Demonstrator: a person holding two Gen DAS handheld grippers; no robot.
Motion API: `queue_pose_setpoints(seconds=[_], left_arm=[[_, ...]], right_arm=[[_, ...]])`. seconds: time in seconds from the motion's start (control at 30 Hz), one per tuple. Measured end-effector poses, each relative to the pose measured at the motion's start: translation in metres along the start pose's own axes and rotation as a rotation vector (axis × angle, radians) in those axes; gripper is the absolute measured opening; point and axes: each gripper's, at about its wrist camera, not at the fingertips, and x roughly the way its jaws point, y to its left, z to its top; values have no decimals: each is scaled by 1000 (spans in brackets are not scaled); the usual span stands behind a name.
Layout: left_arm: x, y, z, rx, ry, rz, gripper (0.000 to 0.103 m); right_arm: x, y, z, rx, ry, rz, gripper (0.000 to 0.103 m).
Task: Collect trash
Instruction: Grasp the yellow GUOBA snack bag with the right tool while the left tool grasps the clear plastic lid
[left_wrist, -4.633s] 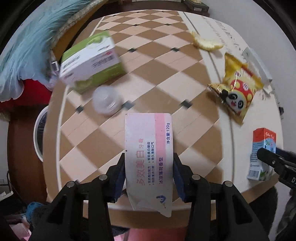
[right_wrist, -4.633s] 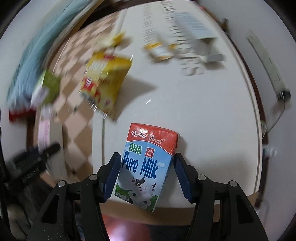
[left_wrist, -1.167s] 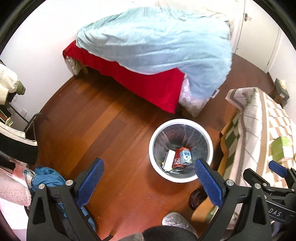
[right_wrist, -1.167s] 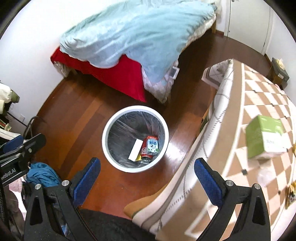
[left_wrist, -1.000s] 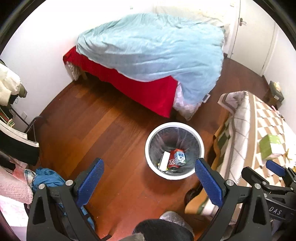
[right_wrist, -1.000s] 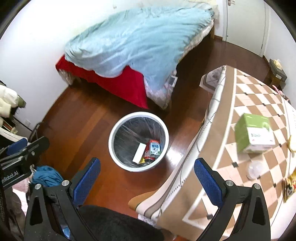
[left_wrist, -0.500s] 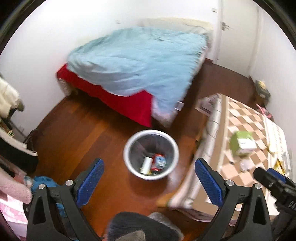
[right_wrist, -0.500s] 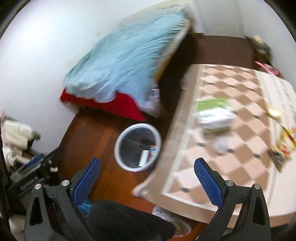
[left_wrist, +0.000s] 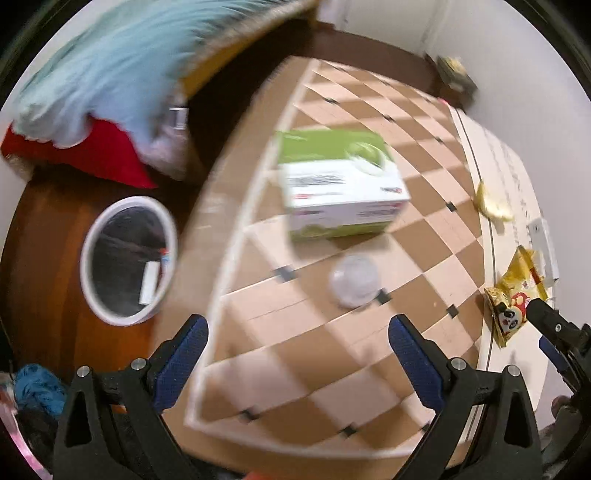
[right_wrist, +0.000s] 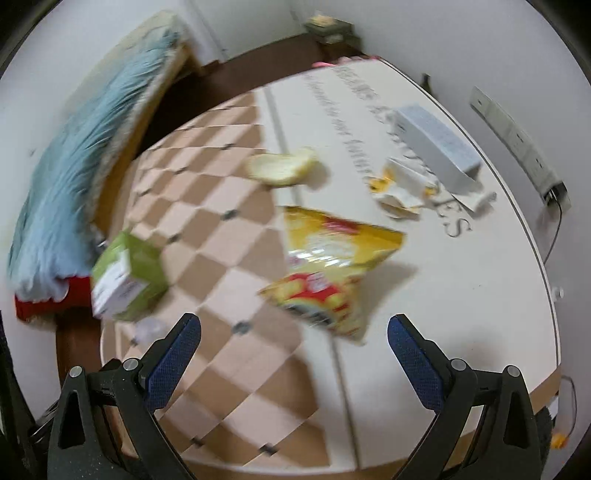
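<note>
My left gripper (left_wrist: 295, 343) hangs open and empty above the checkered table (left_wrist: 295, 354). A clear plastic cup (left_wrist: 354, 282) lies just ahead of it, with a green and white box (left_wrist: 343, 192) behind. The white bin (left_wrist: 127, 260) stands on the floor at the left and holds a white carton. My right gripper (right_wrist: 293, 341) is open and empty over the table, just short of a yellow snack bag (right_wrist: 332, 273). A banana peel (right_wrist: 280, 170) and a crumpled wrapper (right_wrist: 400, 188) lie further back. The snack bag (left_wrist: 513, 306) also shows at the right of the left wrist view.
A white box (right_wrist: 436, 147) rests at the table's far right, and a power strip (right_wrist: 517, 140) runs along the wall. A bed with a light blue blanket (left_wrist: 110, 66) stands beyond the table. Blue cloth (left_wrist: 37, 384) lies on the wooden floor.
Both grippers have swung from over the bin back to the table. The toothpaste box and milk carton held earlier are gone from the jaws; cartons lie in the bin.
</note>
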Motion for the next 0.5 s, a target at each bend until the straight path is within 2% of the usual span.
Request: queue_pose_setpoints(seconds=[0.1, 0.27, 0.3, 0.4, 0.43, 0.47, 0.5], left_arm=[[21, -20, 9, 48, 14, 29, 99], [40, -33, 15, 81, 29, 60, 77], [42, -34, 15, 82, 28, 68, 70], [43, -33, 15, 76, 9, 63, 63], [43, -33, 15, 78, 0, 60, 59], [42, -34, 15, 83, -8, 58, 55], [41, -35, 15, 88, -18, 62, 45]], right_arm=[[16, -7, 7, 19, 5, -9, 102], [43, -9, 17, 41, 3, -31, 102], [47, -8, 19, 50, 4, -36, 102], [57, -8, 23, 62, 5, -33, 101], [60, -7, 23, 61, 3, -34, 99], [63, -6, 23, 57, 6, -35, 90], [65, -4, 23, 49, -1, -46, 86]])
